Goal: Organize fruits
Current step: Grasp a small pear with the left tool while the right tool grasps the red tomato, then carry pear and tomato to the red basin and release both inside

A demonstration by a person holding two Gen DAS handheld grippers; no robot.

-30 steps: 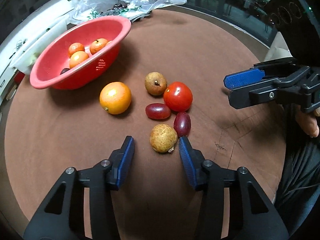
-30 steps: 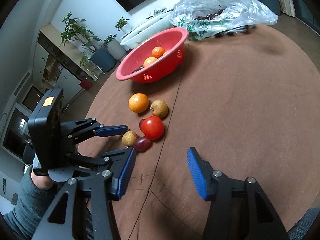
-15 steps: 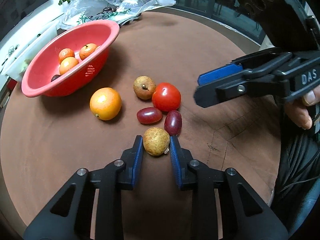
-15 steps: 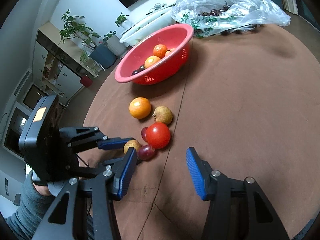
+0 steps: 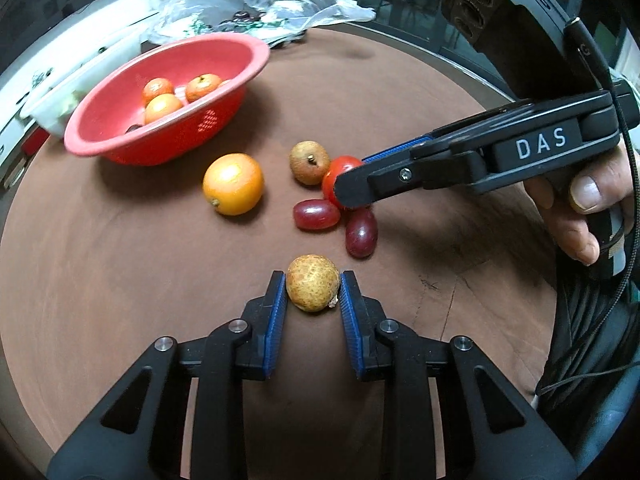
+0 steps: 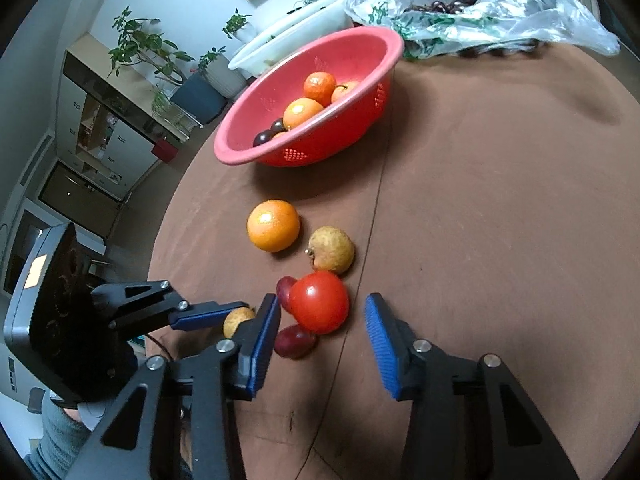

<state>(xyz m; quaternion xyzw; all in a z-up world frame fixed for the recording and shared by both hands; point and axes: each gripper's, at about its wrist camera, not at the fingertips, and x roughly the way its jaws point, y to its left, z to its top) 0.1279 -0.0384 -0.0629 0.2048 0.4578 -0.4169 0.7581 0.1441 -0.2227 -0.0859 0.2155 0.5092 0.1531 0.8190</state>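
- Lower centre: left gripper [image 5: 312, 294] clamps a small, light, brittle-skinned longan [image 5: 312, 288] across its middle.
- Right gripper [image 6: 321, 317], wide, brackets the soft, slippery tomato [image 6: 319, 303].

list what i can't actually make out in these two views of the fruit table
- Tomato, left wrist view: mostly covered by the right gripper, whose open jaws cannot be judged there.
- Brown fruit in the left gripper, right wrist view: half hidden behind the gripper fingers.
- Dark fruit in the red basket, left wrist view: a sliver behind the oranges.
- Contents of the plastic bag: blurred by crinkled film.
- White tray: cut off at the left edge.
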